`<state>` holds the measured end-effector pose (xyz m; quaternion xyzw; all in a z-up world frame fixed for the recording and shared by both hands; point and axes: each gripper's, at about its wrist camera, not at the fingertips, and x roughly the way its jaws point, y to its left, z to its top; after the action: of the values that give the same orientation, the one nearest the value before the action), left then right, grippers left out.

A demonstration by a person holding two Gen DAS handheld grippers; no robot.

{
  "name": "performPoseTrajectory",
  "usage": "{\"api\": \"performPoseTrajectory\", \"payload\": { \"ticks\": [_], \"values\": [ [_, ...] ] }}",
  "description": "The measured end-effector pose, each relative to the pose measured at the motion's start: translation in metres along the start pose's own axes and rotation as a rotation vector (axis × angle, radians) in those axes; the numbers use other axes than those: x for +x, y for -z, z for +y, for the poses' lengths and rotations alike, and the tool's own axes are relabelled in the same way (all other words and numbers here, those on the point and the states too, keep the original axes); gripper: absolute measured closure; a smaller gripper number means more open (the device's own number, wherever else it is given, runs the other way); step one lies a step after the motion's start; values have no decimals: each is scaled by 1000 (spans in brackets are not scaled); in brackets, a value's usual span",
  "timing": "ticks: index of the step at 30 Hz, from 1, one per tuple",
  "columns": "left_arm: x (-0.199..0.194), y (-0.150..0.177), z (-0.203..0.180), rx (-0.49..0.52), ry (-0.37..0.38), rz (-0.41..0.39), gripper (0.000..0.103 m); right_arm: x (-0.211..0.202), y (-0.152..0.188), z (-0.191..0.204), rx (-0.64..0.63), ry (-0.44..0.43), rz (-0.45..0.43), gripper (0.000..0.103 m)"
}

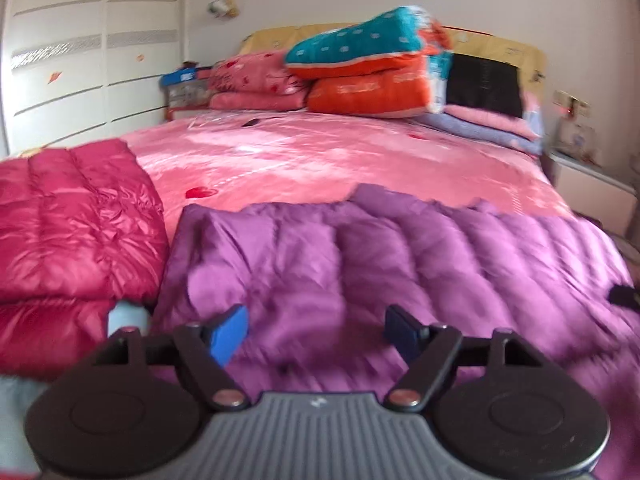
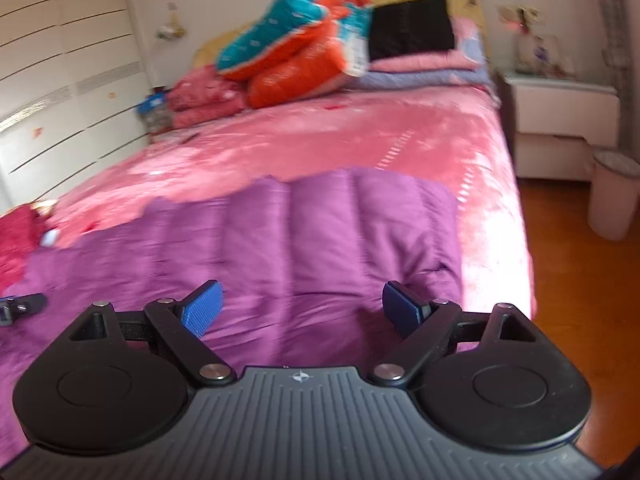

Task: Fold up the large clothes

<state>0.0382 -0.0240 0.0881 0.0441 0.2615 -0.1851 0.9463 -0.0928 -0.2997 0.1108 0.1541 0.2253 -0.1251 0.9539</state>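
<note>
A: The purple quilted coat (image 1: pixel 400 264) is seen spread flat across the near end of the bed (image 1: pixel 320 152), on the pink cover, with the left gripper (image 1: pixel 316 330) held just above it, jaws parted wide and nothing between them.

B: And the right gripper (image 2: pixel 302 310) is likewise released, pads apart, poised over the same purple coat (image 2: pixel 304 248) near its right-hand edge. Nothing is grasped on either side.

A: A red quilted coat (image 1: pixel 68 216) is noted just beside it on the left, apparently already folded; contact between the two cannot be made out.

B: So the step in hand is judged to be the reach for a first grip on the purple one; no fold is made out in it yet, though the frames are blurred.

A: Agreed. For the next move, an edge or corner must be pinched by each tool, and puffy, slippery fabric like that probably needs a deep bite.

B: Then both sides would have to be lifted evenly and carried over together, so the padding is not bunched.
</note>
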Motion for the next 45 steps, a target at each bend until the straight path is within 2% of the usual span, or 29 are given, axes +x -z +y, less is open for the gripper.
{"api": "performPoseTrajectory", "payload": {
  "ticks": [6, 9, 12, 15, 18, 23, 28, 37, 45],
  "values": [
    [-56, 43, -27, 70, 51, 63, 24, -42, 27, 50, -86, -59, 38, 0],
    [-72, 69, -33, 110, 52, 111, 24, -53, 54, 64, -124, -33, 115, 0],
    [-90, 88, -28, 94, 59, 127, 23, -65, 80, 65, -112, -23, 188, 0],
    [-107, 97, -28, 84, 64, 139, 23, -85, 95, 70, -170, -5, 191, 0],
    [-125, 106, -27, 94, 72, 142, 23, -107, 106, 71, -159, -14, 216, 0],
    [-150, 120, -26, 83, 85, 152, 23, -138, 124, 83, -239, -26, 247, 0],
    [-174, 135, -30, 125, 88, 139, 22, -162, 141, 88, -249, -37, 280, 0],
    [-203, 145, -31, 139, 92, 134, 22, -208, 161, 98, -224, -58, 328, 0],
    [-229, 147, -25, 129, 85, 123, 20, -236, 165, 98, -198, -87, 333, 0]
  ]
}}
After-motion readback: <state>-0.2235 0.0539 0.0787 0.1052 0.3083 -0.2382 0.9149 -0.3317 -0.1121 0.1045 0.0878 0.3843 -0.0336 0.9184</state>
